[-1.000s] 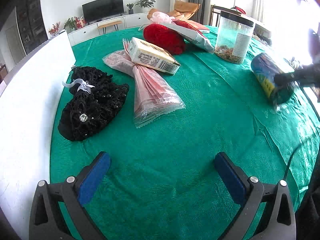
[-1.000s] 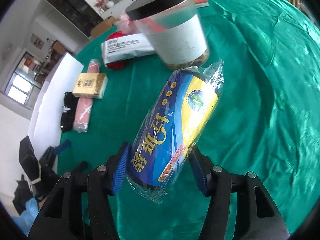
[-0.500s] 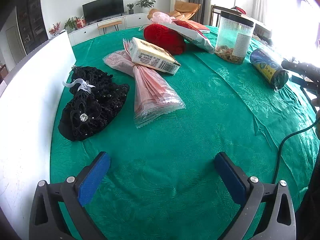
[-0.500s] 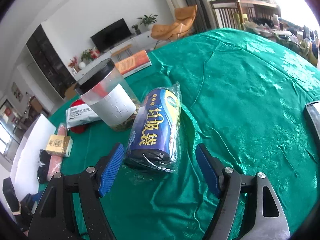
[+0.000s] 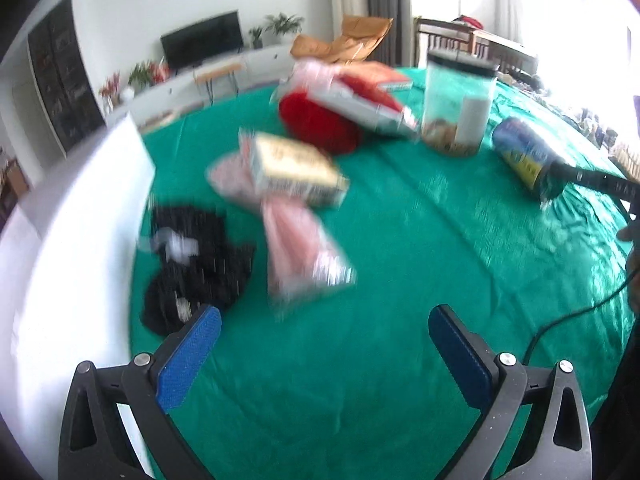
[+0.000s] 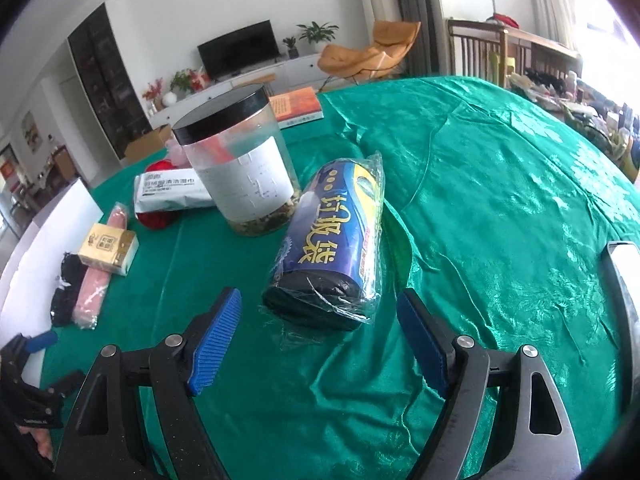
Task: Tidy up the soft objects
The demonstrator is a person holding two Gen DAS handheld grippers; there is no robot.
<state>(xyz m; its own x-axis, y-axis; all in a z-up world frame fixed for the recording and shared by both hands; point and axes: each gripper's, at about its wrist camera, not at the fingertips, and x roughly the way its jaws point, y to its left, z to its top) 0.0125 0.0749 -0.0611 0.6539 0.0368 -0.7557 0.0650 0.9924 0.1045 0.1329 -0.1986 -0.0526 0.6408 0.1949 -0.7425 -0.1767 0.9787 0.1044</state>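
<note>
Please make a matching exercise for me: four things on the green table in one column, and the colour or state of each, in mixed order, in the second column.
1. roll of bags
2. jar
3. small box
4. right gripper

a. stands upright, black lid
b. open, holds nothing
c. lies on its side, blue wrapper
d. rests on the pink packet

Pairs: 1-c, 2-a, 3-d, 4-b

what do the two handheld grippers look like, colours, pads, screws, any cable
Both match: the left gripper and right gripper have black angular plastic frames with triangular cut-outs, and silver round screw heads at the joints. Each finger carries a flat blue pad with fine ribbing. A thin black cable curves over the green tablecloth in the left wrist view. No sleeves show.
</note>
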